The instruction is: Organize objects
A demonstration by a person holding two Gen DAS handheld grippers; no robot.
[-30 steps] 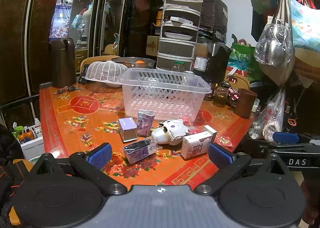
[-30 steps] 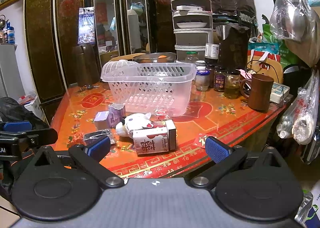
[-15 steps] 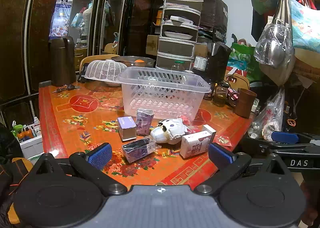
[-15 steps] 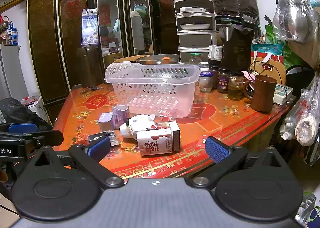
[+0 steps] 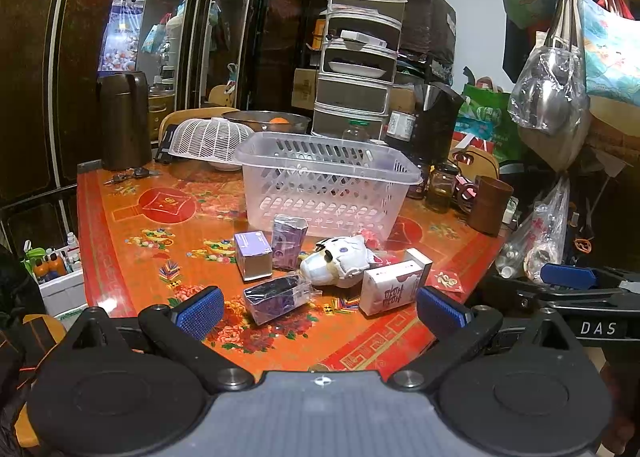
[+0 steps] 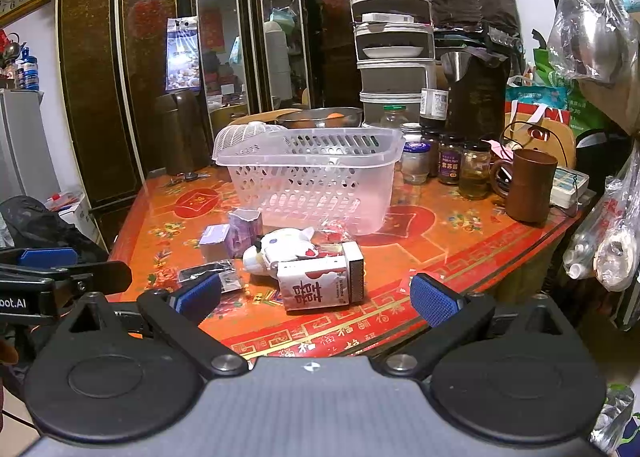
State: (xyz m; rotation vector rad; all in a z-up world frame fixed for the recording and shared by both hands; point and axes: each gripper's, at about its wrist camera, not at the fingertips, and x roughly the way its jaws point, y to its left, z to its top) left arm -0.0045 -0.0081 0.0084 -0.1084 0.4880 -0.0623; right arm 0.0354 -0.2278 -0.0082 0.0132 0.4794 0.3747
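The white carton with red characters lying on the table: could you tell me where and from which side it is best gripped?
Grip the white carton across its two long sides, near the middle, coming down from above with the open right gripper. It lies flat near the table's front edge, directly ahead of that gripper. The plush toy crowds its far side, so that finger needs care.

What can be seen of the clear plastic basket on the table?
The clear plastic basket is rectangular, translucent, with slotted walls and a flared rim. It stands upright on the orange patterned table, open side up, and looks empty. Small boxes and a white plush toy lie just in front of it; whether any touch it is unclear. A white mesh cover sits behind it. Neither claw is near it.
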